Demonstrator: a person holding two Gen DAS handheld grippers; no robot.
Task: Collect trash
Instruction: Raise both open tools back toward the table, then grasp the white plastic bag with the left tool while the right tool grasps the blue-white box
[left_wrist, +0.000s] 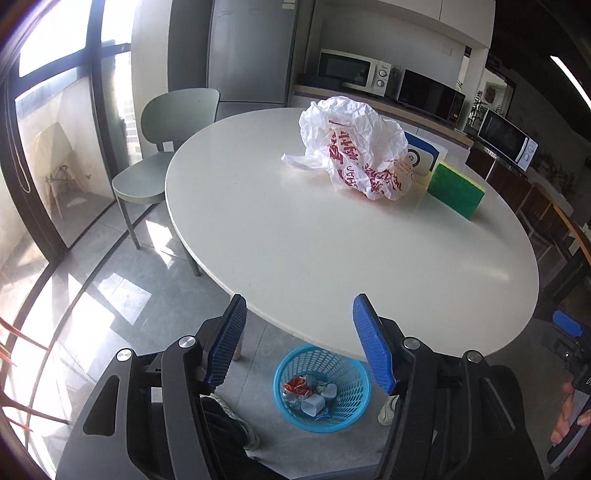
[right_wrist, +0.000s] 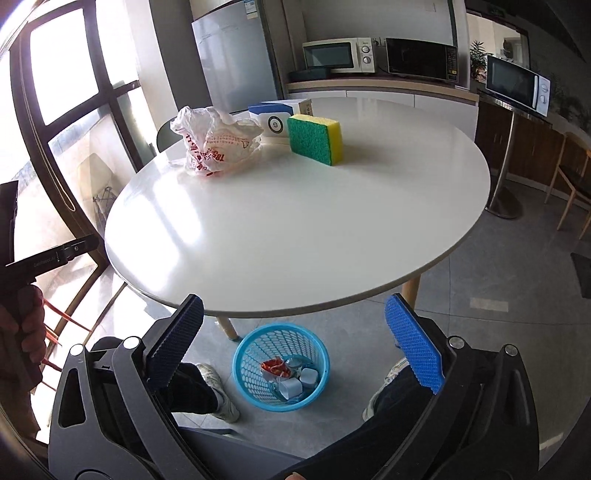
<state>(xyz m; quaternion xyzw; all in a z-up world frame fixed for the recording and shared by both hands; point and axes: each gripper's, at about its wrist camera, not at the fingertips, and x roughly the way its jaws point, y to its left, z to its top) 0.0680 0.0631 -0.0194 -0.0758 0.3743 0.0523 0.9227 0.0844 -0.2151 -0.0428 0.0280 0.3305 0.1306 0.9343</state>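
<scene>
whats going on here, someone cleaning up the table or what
A person is collecting trash with a handheld gripper in each hand. Both the left gripper and the right gripper are open and empty, held above the near edge of the round white table. The blue basket on the floor under that edge already holds small cups and a red wrapper. A crumpled plastic bag, a green and yellow sponge and a small white and blue box remain on the table.

White bag (left_wrist: 354, 147) w/ red print, green-yellow sponge (right_wrist: 316, 138), blue mesh basket (right_wrist: 282, 365), white table (right_wrist: 295, 221).
</scene>
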